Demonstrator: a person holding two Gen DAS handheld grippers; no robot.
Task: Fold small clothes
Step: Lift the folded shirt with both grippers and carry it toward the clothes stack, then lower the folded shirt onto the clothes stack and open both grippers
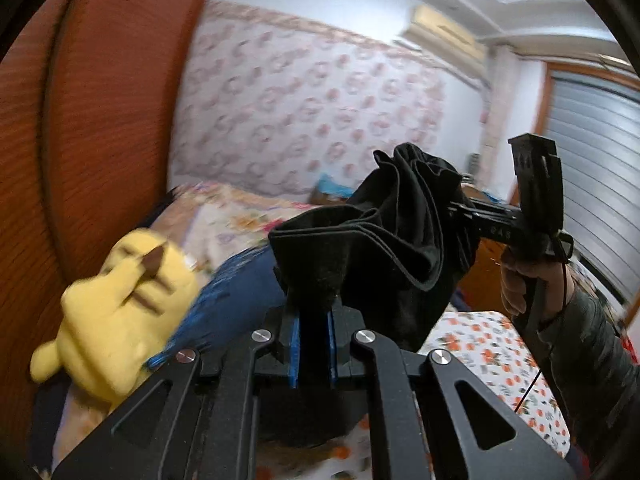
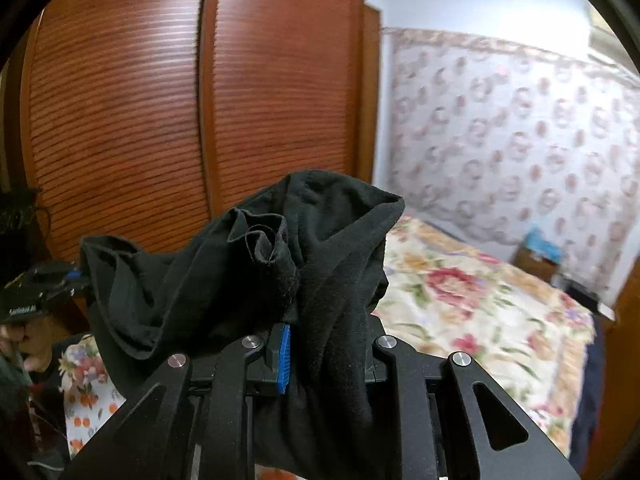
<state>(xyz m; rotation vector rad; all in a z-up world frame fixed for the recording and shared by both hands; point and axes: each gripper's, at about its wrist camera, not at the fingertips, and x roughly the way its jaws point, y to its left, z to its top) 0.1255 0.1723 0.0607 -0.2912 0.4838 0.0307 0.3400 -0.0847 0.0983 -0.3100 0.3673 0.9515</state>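
Observation:
A small black garment hangs bunched in the air between my two grippers. My left gripper is shut on one end of it, cloth pinched between the blue pads. The right gripper shows in the left wrist view at the right, held by a hand, gripping the garment's other end. In the right wrist view the black garment drapes over my right gripper, which is shut on it; the right-hand finger is hidden by cloth. The left gripper shows at the far left, holding the other end.
A bed with a floral cover lies below and to the right. An orange-flowered sheet is beneath the grippers. A yellow plush toy and blue cloth lie at the left. A wooden louvred wardrobe stands close behind.

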